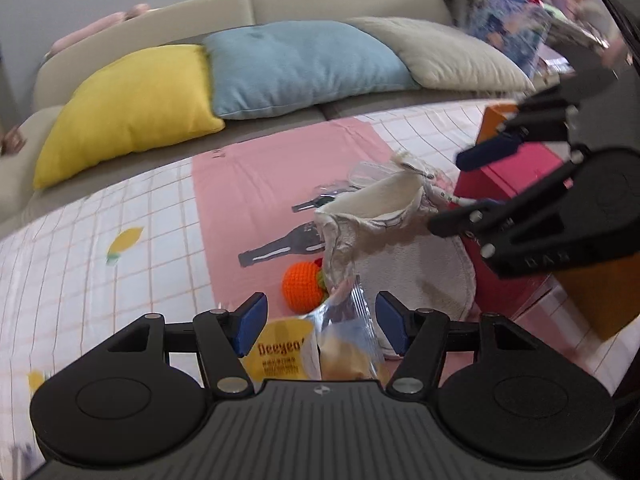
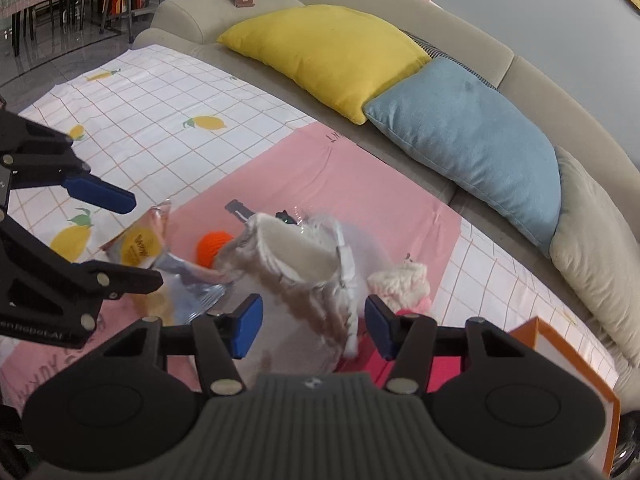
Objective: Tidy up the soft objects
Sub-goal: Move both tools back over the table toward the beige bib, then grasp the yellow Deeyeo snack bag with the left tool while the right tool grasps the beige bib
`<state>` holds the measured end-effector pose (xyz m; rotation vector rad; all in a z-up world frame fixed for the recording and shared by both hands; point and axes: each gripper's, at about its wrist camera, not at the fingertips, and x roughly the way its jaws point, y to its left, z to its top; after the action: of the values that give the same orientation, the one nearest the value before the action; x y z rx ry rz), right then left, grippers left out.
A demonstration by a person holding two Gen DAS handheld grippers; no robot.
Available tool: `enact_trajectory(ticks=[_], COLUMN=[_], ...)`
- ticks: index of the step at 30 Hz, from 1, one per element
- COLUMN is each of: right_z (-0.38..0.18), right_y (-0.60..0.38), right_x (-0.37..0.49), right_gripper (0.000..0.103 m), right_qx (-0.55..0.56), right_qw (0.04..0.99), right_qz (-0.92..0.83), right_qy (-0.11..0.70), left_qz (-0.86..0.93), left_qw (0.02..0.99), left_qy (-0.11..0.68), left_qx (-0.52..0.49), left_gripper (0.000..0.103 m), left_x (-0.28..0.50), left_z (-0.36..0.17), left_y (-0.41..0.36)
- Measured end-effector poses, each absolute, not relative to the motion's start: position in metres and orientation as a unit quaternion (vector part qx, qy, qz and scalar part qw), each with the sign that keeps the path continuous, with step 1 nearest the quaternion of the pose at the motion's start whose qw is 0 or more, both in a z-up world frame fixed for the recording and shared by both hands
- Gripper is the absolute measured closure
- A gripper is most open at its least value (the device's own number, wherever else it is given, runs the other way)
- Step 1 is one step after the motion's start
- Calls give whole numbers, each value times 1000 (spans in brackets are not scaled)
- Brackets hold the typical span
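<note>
A white fleecy drawstring bag (image 1: 384, 240) (image 2: 296, 264) stands open-mouthed on the pink cloth. My left gripper (image 1: 320, 326) is open, its blue pads either side of a yellow and silver snack packet (image 1: 316, 348) (image 2: 140, 246) without touching it. An orange crocheted ball (image 1: 302, 286) (image 2: 212, 250) lies beside the bag. My right gripper (image 2: 312, 332) is open, its pads either side of the bag's near edge; it also shows in the left wrist view (image 1: 452, 192). A fluffy white and pink soft toy (image 2: 404, 286) lies right of the bag.
Yellow cushion (image 1: 128, 116), blue cushion (image 1: 300, 66) and beige cushion (image 1: 444, 56) lean on the sofa back. A red box (image 1: 508, 184) and orange box (image 2: 568, 356) stand at the right. Clear plastic wrap (image 1: 368, 172) lies behind the bag.
</note>
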<state>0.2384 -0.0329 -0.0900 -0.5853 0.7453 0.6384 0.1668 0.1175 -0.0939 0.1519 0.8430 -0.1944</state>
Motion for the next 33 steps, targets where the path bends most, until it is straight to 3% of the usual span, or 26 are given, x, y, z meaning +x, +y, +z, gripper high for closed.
enact_trajectory(ticks=[5,10,12,14,17,19,33], right_z=[-102,-111,-114,-117,-116,-112,-70], right_y=[-22,-16,-16,-15,-18,-20,-51], right_x=[252,255,255,254,249,243,162], right_gripper=[57,58,69,76,81,84,91], right_qx=[-297,-304,-307,-312,-308,-304,-177], right_qw=[830,824,822,821,824,827,845], right_qz=[312,320,321,320,321,323,350], right_qy=[355,357,355,354,351,345,364], left_qz=[-137,-140,-135,-138,-129,-115,3], left_qw=[883,863,859,859,862,867,892], left_qy=[435,468,477,478,475,473,433], left_qx=[114,131,128,121,121,104,-129], left_gripper=[32,39,48,70,93,99,101], left_x=[191,199,200,199,193,187,111], left_z=[-117,-136,-139,-140,-139,-137,-82], left_y=[112,108,108,107,105,108,140])
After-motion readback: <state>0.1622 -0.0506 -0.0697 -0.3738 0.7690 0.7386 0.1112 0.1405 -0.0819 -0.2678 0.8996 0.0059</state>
